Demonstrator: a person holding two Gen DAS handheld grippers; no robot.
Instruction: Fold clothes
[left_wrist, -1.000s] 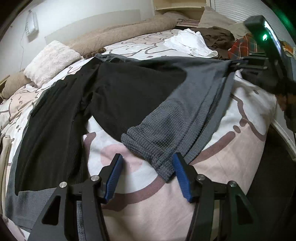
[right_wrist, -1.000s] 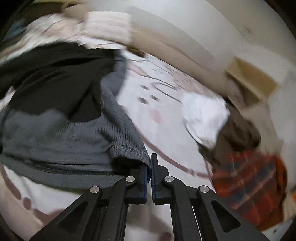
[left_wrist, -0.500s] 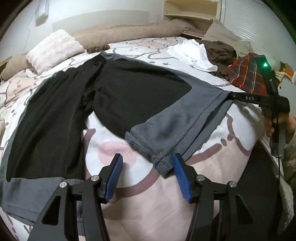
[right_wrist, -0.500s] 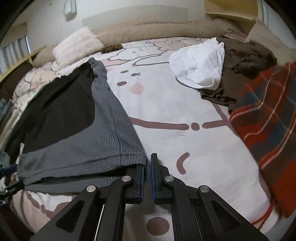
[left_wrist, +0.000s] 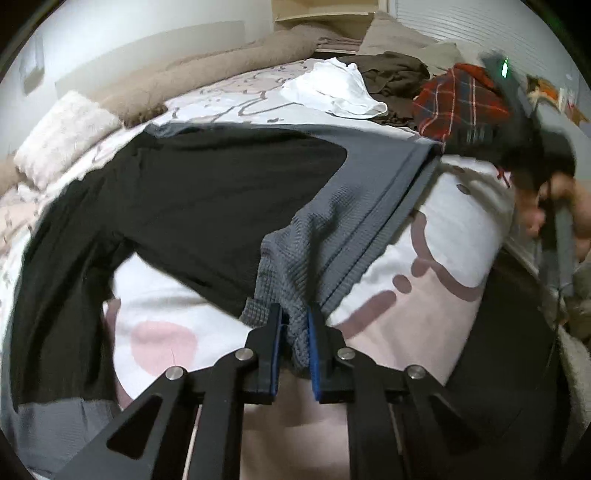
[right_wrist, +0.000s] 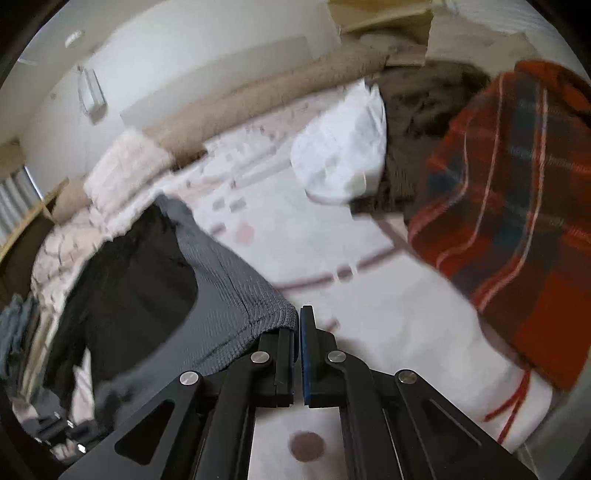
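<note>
A black and grey waffle-knit garment (left_wrist: 207, 199) lies spread over the bed. My left gripper (left_wrist: 295, 325) is shut on the grey ribbed cuff (left_wrist: 299, 332) of its near end. In the right wrist view the same garment (right_wrist: 207, 284) runs to the left, and my right gripper (right_wrist: 297, 325) is shut on its grey hem corner (right_wrist: 273, 314). The left wrist view shows the right gripper (left_wrist: 517, 122) blurred at the far right, held by a hand (left_wrist: 554, 199), with the hem stretched toward it.
A white garment (left_wrist: 332, 92), a brown one (left_wrist: 391, 70) and a red plaid one (left_wrist: 458, 99) lie piled at the bed's far right. A fluffy pillow (left_wrist: 62, 133) and a beige blanket (left_wrist: 207, 74) lie at the head. The bed's edge drops off at the right.
My left gripper has closed on the grey cuff that lay between its open fingers. The right gripper keeps its hold on the hem and has swung, blurring both views.
</note>
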